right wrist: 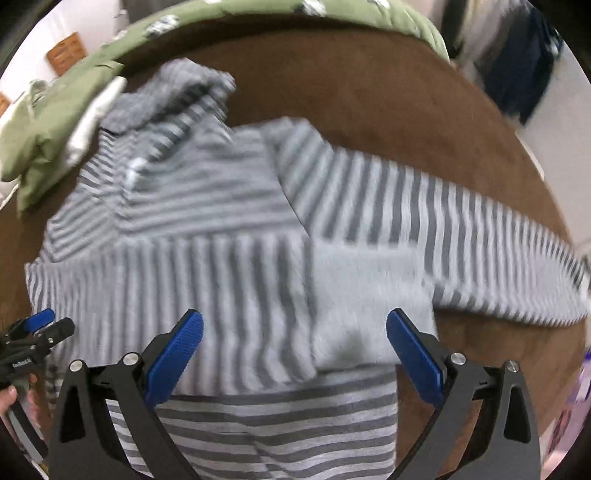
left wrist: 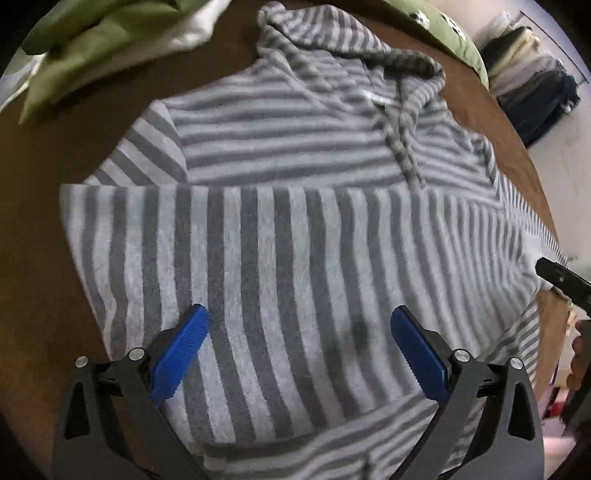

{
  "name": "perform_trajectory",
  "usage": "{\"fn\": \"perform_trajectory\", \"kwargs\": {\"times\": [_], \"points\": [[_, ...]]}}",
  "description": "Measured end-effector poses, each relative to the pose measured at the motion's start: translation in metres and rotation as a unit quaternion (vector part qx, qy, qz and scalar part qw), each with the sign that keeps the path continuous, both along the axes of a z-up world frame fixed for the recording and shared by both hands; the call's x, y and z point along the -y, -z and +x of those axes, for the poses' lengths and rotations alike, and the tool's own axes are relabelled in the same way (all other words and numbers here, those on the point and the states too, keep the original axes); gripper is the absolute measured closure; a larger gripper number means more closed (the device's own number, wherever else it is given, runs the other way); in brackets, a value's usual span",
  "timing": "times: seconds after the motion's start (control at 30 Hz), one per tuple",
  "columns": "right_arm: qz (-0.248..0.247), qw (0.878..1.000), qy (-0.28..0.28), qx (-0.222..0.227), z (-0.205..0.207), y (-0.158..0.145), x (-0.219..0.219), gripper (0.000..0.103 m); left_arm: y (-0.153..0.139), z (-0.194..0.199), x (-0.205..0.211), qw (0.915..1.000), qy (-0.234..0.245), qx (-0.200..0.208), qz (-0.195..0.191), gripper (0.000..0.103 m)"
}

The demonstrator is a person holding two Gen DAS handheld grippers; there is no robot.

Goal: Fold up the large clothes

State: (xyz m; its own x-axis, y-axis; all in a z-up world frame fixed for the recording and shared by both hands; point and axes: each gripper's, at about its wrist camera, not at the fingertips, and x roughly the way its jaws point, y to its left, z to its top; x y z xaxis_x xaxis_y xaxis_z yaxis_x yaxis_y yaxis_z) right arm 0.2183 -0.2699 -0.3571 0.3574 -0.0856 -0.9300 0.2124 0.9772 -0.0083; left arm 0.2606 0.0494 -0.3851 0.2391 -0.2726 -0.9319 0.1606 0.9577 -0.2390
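Observation:
A grey striped hoodie (left wrist: 295, 155) lies on a brown surface (left wrist: 33, 229), hood at the far end. One sleeve (left wrist: 258, 258) is folded across the body. My left gripper (left wrist: 301, 325) is open and empty, hovering over that folded sleeve. In the right wrist view the hoodie (right wrist: 192, 206) shows with the other sleeve (right wrist: 443, 229) stretched out to the right. My right gripper (right wrist: 295, 328) is open and empty above the folded sleeve's plain grey cuff (right wrist: 369, 295). The left gripper (right wrist: 33, 332) shows at the left edge of the right wrist view.
Green bedding (left wrist: 85, 48) with a white cloth lies at the far left edge of the surface, and a green quilt (right wrist: 258, 14) runs along the back. Hanging clothes (left wrist: 535, 92) stand at the far right. The brown surface's edge (right wrist: 532, 162) curves on the right.

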Motion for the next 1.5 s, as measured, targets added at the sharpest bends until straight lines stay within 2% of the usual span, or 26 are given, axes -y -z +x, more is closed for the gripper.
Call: {"fn": "perform_trajectory", "kwargs": {"times": [0.07,0.13,0.27,0.5,0.63,0.83,0.97,1.17,1.3,1.5], "points": [[-0.004,1.000,-0.003,-0.007,0.000,0.021,0.003,0.006,0.004,-0.006,0.013,0.9979,0.045,0.021,0.040,0.006],[-0.009,1.000,-0.006,-0.005,0.003,0.032,0.002,0.006,0.006,-0.010,0.021,0.9950,0.067,0.033,0.065,0.006],[-0.031,0.999,-0.017,-0.003,0.006,0.043,-0.003,0.005,0.006,-0.013,0.015,0.9962,0.062,0.041,0.046,0.006],[-0.036,0.999,-0.018,0.004,0.004,0.049,-0.006,0.005,0.010,-0.016,0.009,0.9957,0.067,0.047,0.043,0.006],[-0.041,0.999,-0.011,0.014,-0.002,0.035,-0.012,0.005,0.002,-0.018,0.006,0.9960,0.063,0.047,0.044,0.006],[-0.040,0.998,0.027,0.050,-0.023,-0.021,0.007,0.005,-0.038,-0.012,0.030,0.9961,0.073,0.049,0.012,0.007],[-0.045,0.994,0.075,0.060,-0.049,-0.054,0.053,0.005,-0.064,-0.012,0.085,0.9918,0.107,0.070,-0.002,0.007],[-0.061,0.983,0.160,0.073,-0.098,-0.077,0.170,0.005,-0.064,-0.012,0.181,0.9885,0.127,0.082,-0.009,0.007],[-0.068,0.972,0.213,0.078,-0.130,-0.074,0.244,0.005,-0.050,-0.005,0.241,0.9902,0.107,0.090,-0.005,0.007],[-0.060,0.965,0.247,0.068,-0.165,-0.050,0.329,0.005,-0.024,0.015,0.293,0.9948,0.064,0.079,0.006,0.007]]}}
